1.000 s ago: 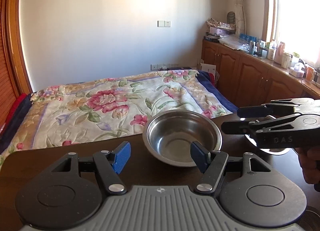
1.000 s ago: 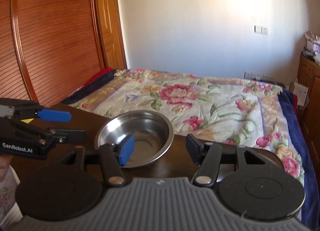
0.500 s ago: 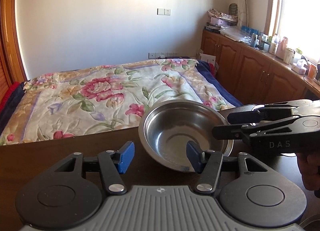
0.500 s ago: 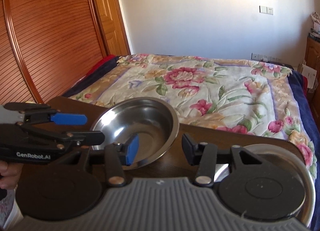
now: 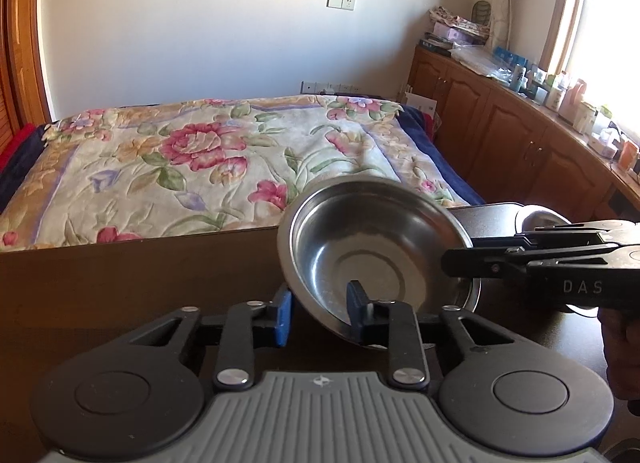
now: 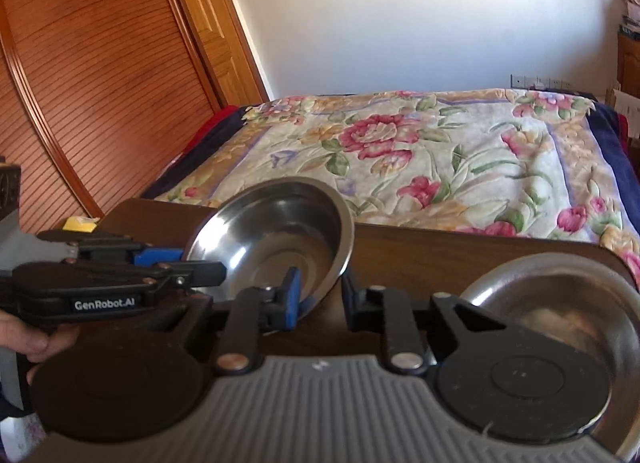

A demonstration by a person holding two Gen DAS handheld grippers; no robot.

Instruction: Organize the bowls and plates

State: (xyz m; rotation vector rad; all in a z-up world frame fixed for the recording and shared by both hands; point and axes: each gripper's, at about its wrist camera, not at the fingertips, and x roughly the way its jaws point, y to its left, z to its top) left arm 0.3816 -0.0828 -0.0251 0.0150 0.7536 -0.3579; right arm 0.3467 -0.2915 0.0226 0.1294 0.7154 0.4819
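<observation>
Both grippers are pinching the same steel bowl (image 5: pixel 376 251) by its near rim: the left gripper (image 5: pixel 320 313) is closing its blue-padded fingers (image 5: pixel 283 313) across the lower left edge, one pad outside and one inside the wall, while the right gripper (image 6: pixel 318 295) is biting the rim from the opposite side with its own fingers (image 6: pixel 292 291). The bowl is hanging tilted in the air above the dark wooden table (image 5: pixel 140 275), its open face turned toward the cameras and its far rim lifted toward the floral bedspread (image 5: pixel 208 167). A second, shallower steel dish (image 6: pixel 560 303) is lying on the table to the right, partly hidden behind the right gripper's body, and it looks like the likely stacking place. The risk is lying in the grip itself: polished steel is giving the pads little friction, each hold is covering only a thin strip of rim, and the bowl's weight is sitting beyond both pinch points, so it could pivot or slip out and clatter onto the table. If the two hands are pulling at different rates, one pad could peel off. Lowering the bowl off-centre could also make it knock the dish sideways toward the table edge.
</observation>
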